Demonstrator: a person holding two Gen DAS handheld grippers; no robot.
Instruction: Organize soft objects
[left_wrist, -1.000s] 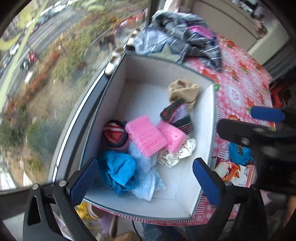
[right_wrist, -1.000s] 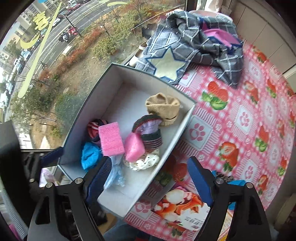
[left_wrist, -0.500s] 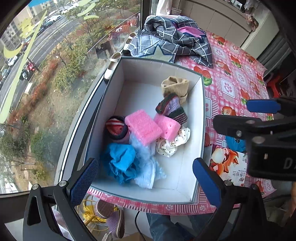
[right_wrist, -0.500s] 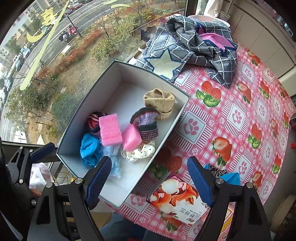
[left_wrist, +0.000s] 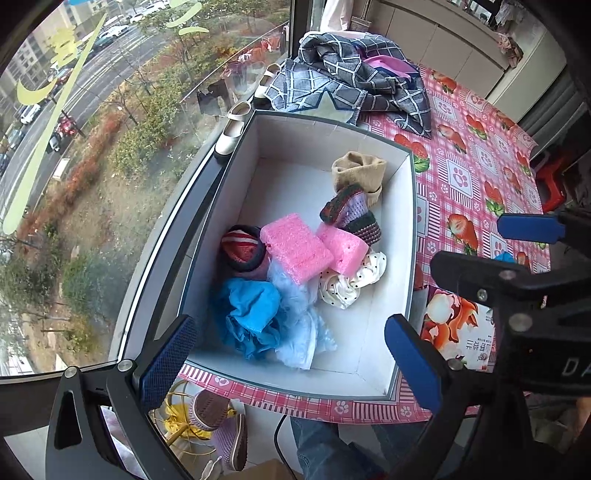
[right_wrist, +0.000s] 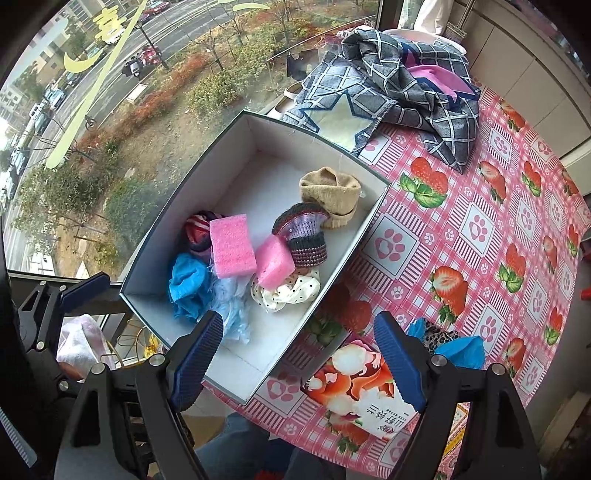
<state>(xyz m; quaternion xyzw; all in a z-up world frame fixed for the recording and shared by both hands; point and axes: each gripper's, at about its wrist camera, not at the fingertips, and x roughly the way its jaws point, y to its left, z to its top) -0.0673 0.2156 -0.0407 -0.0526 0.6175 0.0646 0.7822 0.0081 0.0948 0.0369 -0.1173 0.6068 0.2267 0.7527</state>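
A white box (left_wrist: 288, 184) (right_wrist: 258, 177) on the table holds several soft things: two pink sponges (left_wrist: 295, 245) (right_wrist: 232, 245), a blue cloth (left_wrist: 247, 310) (right_wrist: 186, 284), a dotted white cloth (left_wrist: 351, 280), a red striped knit (left_wrist: 242, 247), a purple knit (right_wrist: 306, 236) and a tan knit (right_wrist: 330, 192). My left gripper (left_wrist: 290, 356) hangs open above the box's near end, holding nothing. My right gripper (right_wrist: 297, 360) stands open and empty over the box's near right corner. A blue cloth (right_wrist: 461, 349) and a leopard-print piece (right_wrist: 436, 334) lie on the table outside the box.
A printed tissue pack (right_wrist: 358, 387) lies beside the box's near right corner. A plaid blanket (right_wrist: 399, 88) is heaped at the table's far end. The strawberry tablecloth (right_wrist: 480, 221) spreads to the right. A window runs along the box's left side.
Both grippers have drawn back a little from the box, which now looks smaller in each view. Jaws stay as wide as before, and nothing in the box has shifted.
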